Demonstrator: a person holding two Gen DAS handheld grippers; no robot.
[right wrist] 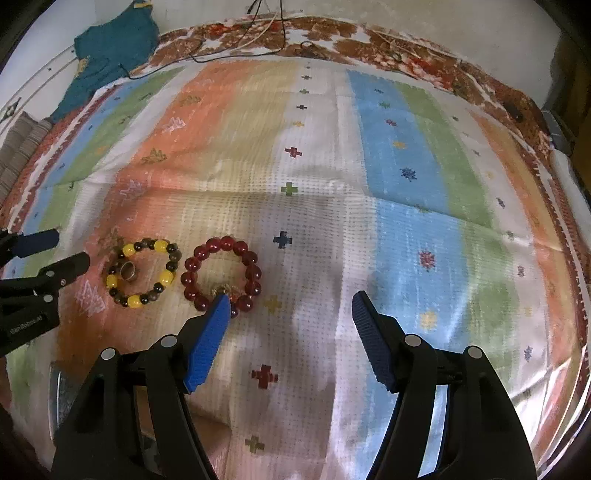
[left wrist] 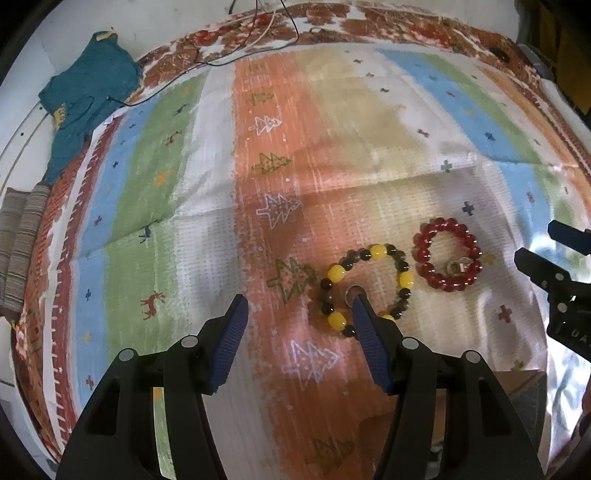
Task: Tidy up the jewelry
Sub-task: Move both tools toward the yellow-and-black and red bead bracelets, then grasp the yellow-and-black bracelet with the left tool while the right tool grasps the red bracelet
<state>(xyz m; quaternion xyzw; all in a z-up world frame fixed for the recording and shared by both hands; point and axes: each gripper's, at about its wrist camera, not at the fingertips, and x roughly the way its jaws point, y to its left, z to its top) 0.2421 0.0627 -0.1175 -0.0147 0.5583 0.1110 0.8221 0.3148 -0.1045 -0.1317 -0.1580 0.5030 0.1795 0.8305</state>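
A yellow-and-dark beaded bracelet [left wrist: 369, 288] lies on the striped cloth with a silver ring [left wrist: 352, 293] inside its loop; both also show in the right wrist view, the bracelet [right wrist: 142, 273] and the ring [right wrist: 128, 271]. A red beaded bracelet [left wrist: 447, 254] lies to its right with a small gold ring [left wrist: 456, 266] inside; it also shows in the right wrist view [right wrist: 221, 273]. My left gripper [left wrist: 299, 304] is open and empty, its right finger over the yellow bracelet's near edge. My right gripper [right wrist: 291, 301] is open and empty, its left finger over the red bracelet's near edge.
The striped patterned cloth [left wrist: 332, 147] covers the table. A teal cloth [left wrist: 85, 99] lies at the far left, with thin cables [left wrist: 258, 33] at the back edge. A striped folded fabric [left wrist: 18, 236] sits at the left edge. The right gripper [left wrist: 557, 280] shows at the right edge.
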